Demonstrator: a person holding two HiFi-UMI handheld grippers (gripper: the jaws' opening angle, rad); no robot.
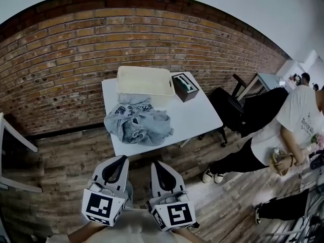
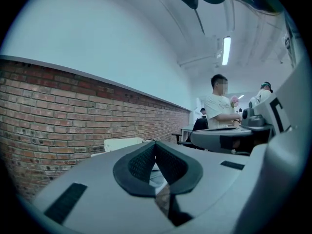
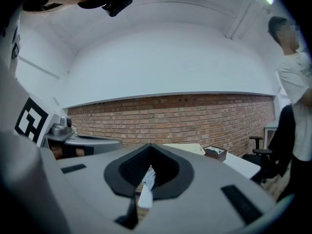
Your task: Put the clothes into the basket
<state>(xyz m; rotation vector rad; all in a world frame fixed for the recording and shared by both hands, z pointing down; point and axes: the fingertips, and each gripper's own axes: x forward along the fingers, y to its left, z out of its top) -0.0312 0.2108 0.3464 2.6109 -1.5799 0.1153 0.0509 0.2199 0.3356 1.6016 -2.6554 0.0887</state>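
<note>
A heap of grey-blue clothes (image 1: pixel 135 122) lies on the near half of a small white table (image 1: pixel 195 116). Behind it at the table's far edge stands a cream plastic basket (image 1: pixel 145 80), whose side also shows in the left gripper view (image 2: pixel 122 144). My left gripper (image 1: pixel 123 159) and right gripper (image 1: pixel 156 164) hang side by side in front of the table, short of its near edge, over the wooden floor. Both are shut with nothing between their jaws. Through the right gripper's (image 3: pixel 149 150) jaw notch a sliver of the clothes (image 3: pixel 149 176) shows; the left gripper (image 2: pixel 155 146) looks level toward the table.
A dark brown box (image 1: pixel 184 86) stands right of the basket. A brick wall (image 1: pixel 76 54) runs behind the table. To the right are a black office chair (image 1: pixel 230 105) and a person in a white shirt (image 1: pixel 296 120). A white frame (image 1: pixel 12 151) stands at the left.
</note>
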